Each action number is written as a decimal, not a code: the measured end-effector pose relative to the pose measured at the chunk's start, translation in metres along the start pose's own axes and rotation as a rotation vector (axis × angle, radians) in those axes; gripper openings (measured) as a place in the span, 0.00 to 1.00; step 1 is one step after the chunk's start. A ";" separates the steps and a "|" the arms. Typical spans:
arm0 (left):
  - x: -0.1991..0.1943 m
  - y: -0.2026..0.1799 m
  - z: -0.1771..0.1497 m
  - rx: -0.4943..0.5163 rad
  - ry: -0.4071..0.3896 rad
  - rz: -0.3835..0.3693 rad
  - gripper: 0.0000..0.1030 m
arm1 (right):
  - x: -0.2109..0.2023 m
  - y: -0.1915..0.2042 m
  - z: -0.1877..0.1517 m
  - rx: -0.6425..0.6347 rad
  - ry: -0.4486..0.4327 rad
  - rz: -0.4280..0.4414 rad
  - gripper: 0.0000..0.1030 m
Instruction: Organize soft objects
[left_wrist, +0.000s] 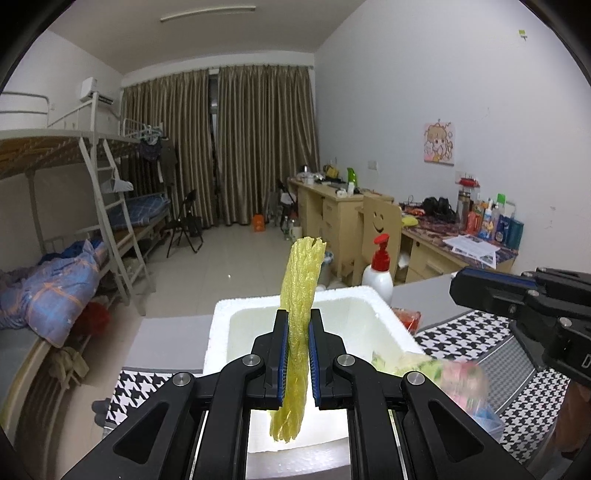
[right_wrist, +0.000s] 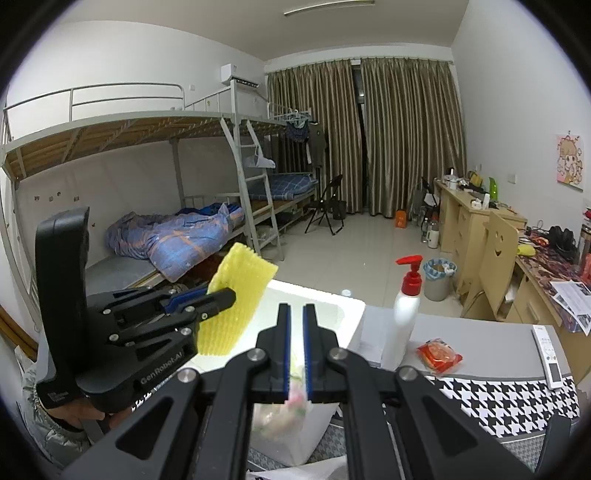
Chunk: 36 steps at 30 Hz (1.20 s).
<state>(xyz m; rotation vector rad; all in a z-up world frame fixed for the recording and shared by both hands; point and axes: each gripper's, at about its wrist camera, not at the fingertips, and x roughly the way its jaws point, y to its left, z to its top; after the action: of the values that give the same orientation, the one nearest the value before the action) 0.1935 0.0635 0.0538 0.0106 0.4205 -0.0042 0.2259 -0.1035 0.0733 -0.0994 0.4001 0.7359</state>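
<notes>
Above the white foam box (left_wrist: 221, 332), a yellow foam net sleeve (left_wrist: 299, 306) stood upright, clamped between the fingers of the left gripper (left_wrist: 298, 354), its ends sticking out above and below the pads. From the right wrist view the same sleeve (right_wrist: 236, 299) showed as a flat yellow mesh, held over the near left corner of the box (right_wrist: 351, 310). The right gripper (right_wrist: 297, 350) hung close beside it with its fingers nearly together, pinching a blurred pink-and-green soft bundle (right_wrist: 295, 398) that dangled below the pads over the box's front edge; what exactly that bundle was could not be made out.

The step in hand looked like depositing: both soft items were carried over the box and neither had been let go. The next move would likely call for lowering the sleeve into the cavity and parting the left fingers, with the right gripper kept clear so the two tools did not collide.

Around the box lay a houndstooth cloth (right_wrist: 495, 402) on a grey table (right_wrist: 480, 343), a white pump bottle with a red top (right_wrist: 406, 314) just behind the box, a small red packet (right_wrist: 439, 354) and a remote control (right_wrist: 548, 354).
</notes>
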 end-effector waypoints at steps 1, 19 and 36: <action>0.002 0.001 -0.001 0.001 0.008 -0.003 0.15 | 0.000 0.001 0.000 -0.001 0.001 -0.002 0.08; -0.010 0.011 -0.005 -0.027 -0.027 0.068 0.91 | 0.012 -0.002 0.002 0.012 0.044 0.029 0.08; -0.017 0.019 -0.012 -0.042 -0.032 0.113 0.99 | 0.020 0.003 -0.003 0.030 0.060 0.058 0.73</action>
<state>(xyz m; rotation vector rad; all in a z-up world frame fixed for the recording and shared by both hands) 0.1734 0.0825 0.0496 -0.0069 0.3873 0.1160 0.2362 -0.0888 0.0625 -0.0821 0.4732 0.7856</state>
